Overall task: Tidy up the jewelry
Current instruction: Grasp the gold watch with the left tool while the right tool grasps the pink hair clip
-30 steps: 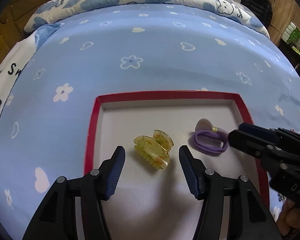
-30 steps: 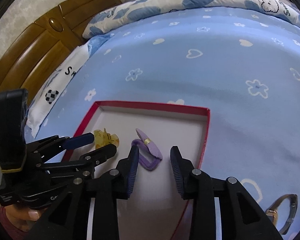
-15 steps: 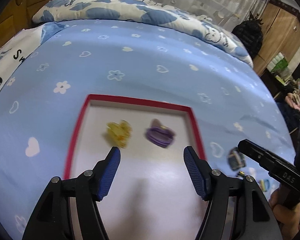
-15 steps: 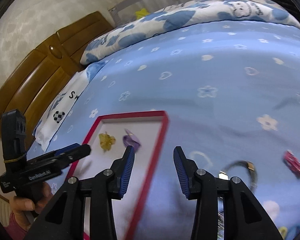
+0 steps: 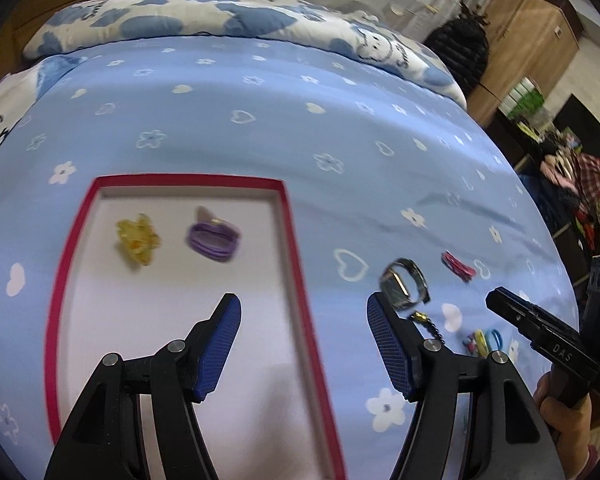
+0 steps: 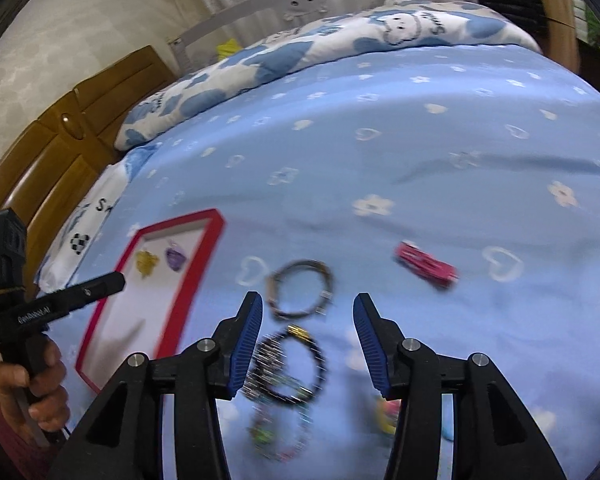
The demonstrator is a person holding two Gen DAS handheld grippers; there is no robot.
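A red-rimmed tray (image 5: 292, 236) (image 6: 196, 264) lies on the blue bedspread, holding a yellow claw clip (image 5: 137, 239) (image 6: 146, 262) and a purple hair tie (image 5: 213, 237) (image 6: 175, 257). My left gripper (image 5: 304, 316) hangs open and empty over the tray's right rim. To its right lie a dark bangle (image 5: 406, 286) and a pink hair clip (image 5: 458, 266). My right gripper (image 6: 308, 314) hovers over the loose pieces with its jaws opening and nothing between the pads. Below it lie a brown bangle (image 6: 300, 288), a black beaded bracelet (image 6: 288, 368) and, further right, the pink hair clip (image 6: 426, 266).
Colourful small hair ties (image 5: 486, 338) and blurred trinkets (image 6: 276, 436) lie near the bed's front edge. A folded quilt (image 5: 228, 20) sits at the far side, a wooden headboard (image 6: 48, 148) to the left. A hand (image 6: 32, 384) grips the left tool's handle.
Both grippers pulled away from the tray and swung right, over the loose jewelry. The right jaws widened. The claw clip and hair tie stayed in the tray.
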